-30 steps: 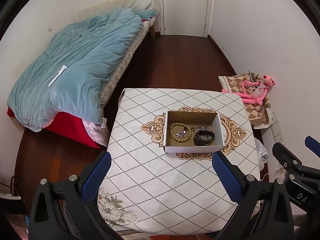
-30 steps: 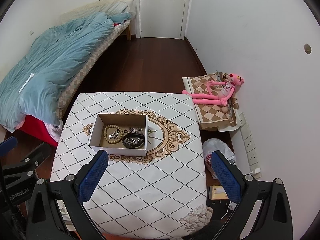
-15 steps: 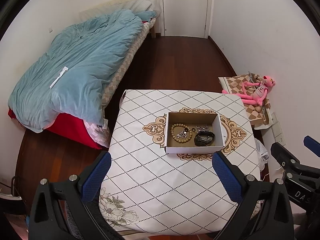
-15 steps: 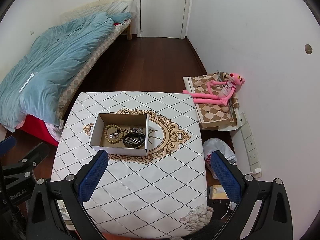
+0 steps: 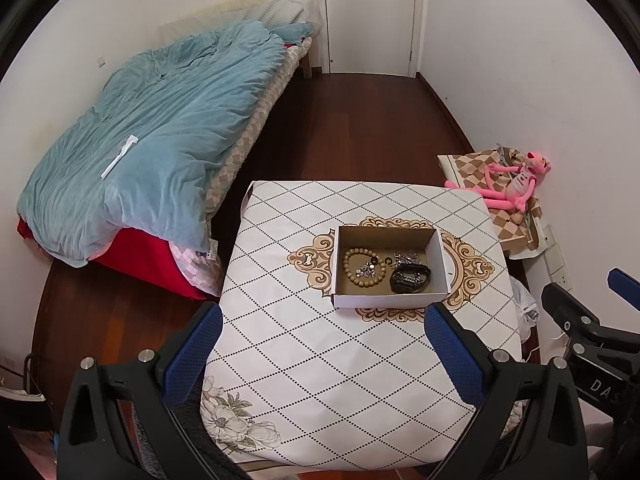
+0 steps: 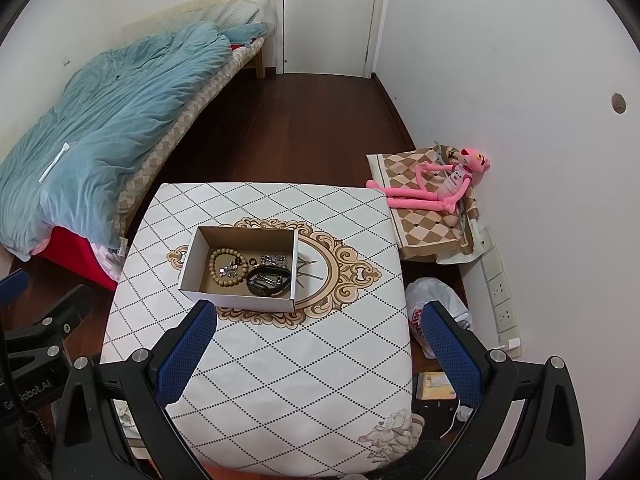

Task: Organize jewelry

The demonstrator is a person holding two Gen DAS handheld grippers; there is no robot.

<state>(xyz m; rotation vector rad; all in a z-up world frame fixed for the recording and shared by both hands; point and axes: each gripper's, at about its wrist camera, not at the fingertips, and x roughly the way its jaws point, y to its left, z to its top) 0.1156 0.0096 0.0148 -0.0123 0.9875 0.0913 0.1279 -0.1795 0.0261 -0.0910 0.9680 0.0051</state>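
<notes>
A white cardboard box (image 5: 441,258) (image 6: 188,264) sits open on the patterned tablecloth. Inside lie a wooden bead bracelet (image 5: 362,262) (image 6: 226,265), small silver pieces (image 5: 406,258) (image 6: 274,259) and a black watch (image 5: 410,278) (image 6: 268,282). My left gripper (image 5: 320,346) is open and empty, high above the table's near edge. My right gripper (image 6: 316,340) is open and empty, also high above the near edge. Each gripper shows at the side of the other's view.
The table (image 5: 304,360) (image 6: 280,380) stands on dark wood floor. A bed with a blue duvet (image 5: 160,136) is to the left. A pink plush toy (image 6: 444,188) on a checked cushion and a plastic bag (image 6: 436,300) lie to the right by the wall.
Both grippers have drawn back and up slightly, so the table and box look a little smaller. Nothing on the table has moved.
</notes>
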